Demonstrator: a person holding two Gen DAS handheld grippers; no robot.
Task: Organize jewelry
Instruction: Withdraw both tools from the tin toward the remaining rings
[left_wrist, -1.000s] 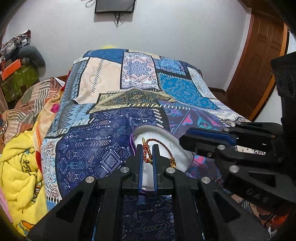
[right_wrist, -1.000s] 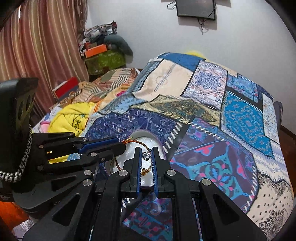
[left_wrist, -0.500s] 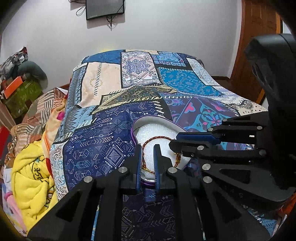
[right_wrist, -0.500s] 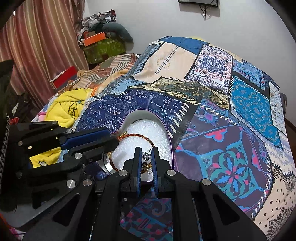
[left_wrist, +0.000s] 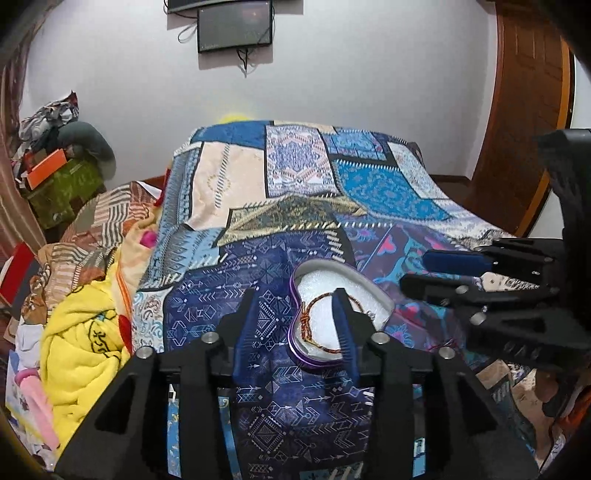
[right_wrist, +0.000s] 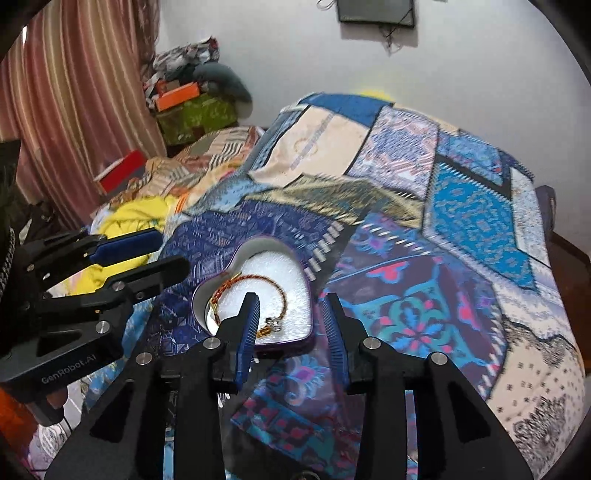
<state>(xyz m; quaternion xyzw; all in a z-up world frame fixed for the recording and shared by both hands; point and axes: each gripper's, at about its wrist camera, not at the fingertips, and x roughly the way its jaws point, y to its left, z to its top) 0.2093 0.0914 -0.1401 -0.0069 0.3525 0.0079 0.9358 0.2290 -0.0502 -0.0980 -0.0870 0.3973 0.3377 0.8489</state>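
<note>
Bedspread (left_wrist: 258, 280), a blue patchwork one, is covering the bed and carrying everything the task concerns; both grippers are hovering over its near end, pointing down at a slant. Just ahead of them a purple heart-shaped tin (right_wrist: 295, 341) is lying open on the cloth, its white padded floor facing up and its two lobes pointing away from the grippers.

In the left wrist view the left gripper (left_wrist: 297, 325) is sitting over the tin's near left edge: the tin is lying ahead and slightly right of its centre line, so the right finger is crossing the tin's interior while the left finger is over bare bedspread. In the right wrist view the right gripper (right_wrist: 290, 325) is sitting over the tin's near right part, with the tin reaching ahead and to the left of it. Neither hand is clearly nearer; both are just short of the tin, one on each side.

Inside the tin a red and gold braided bracelet (right_wrist: 251, 291) is lying in a loose loop, flat on the padding, with its small silver clasp or charm (right_wrist: 274, 325) at the near end, just ahead of the right gripper's left finger.

Both grippers' jaws are opening, each partly spread, and neither is gripping anything; the bracelet is resting in the tin, below and ahead of the fingers. The bracelet looks settled, so the coming move is probably a withdrawal or a reach for a lid, which is not in view.
</note>
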